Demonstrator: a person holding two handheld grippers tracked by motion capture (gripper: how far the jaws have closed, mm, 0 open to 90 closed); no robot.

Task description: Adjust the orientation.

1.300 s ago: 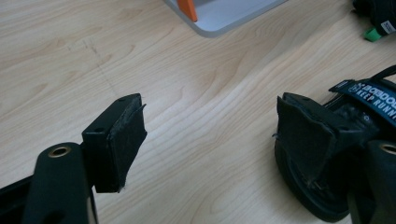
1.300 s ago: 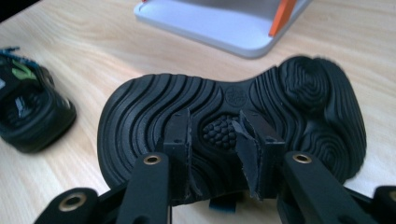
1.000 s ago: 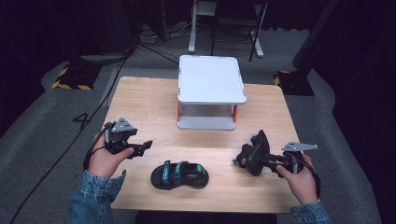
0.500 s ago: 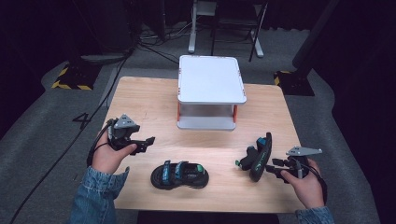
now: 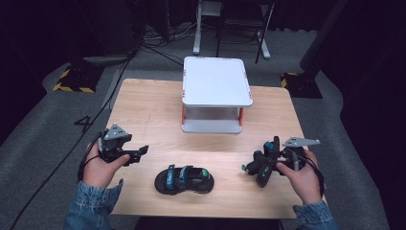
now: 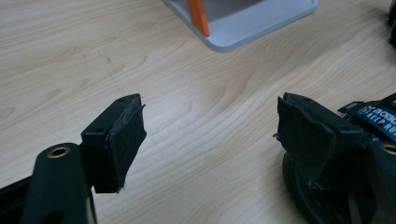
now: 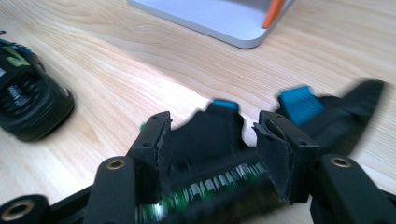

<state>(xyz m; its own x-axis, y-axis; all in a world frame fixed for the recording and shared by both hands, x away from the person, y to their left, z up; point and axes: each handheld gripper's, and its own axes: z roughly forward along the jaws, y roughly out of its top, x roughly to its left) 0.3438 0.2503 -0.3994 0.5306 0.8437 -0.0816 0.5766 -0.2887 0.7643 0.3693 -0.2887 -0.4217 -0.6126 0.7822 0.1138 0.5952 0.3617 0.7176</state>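
We see the table lit evenly from above while the room around stays near black. The white shelf is bright, close to glare, and casts a soft shadow beneath. High view soft, slightly grainy. Left gripper view is sharp. Right gripper view has motion blur on the sandal and foreground; far edge defocused.

Two black sandals: one flat at the worktop's near edge, one at the right. One white two-tier shelf. Two hand-held grippers, left and right.
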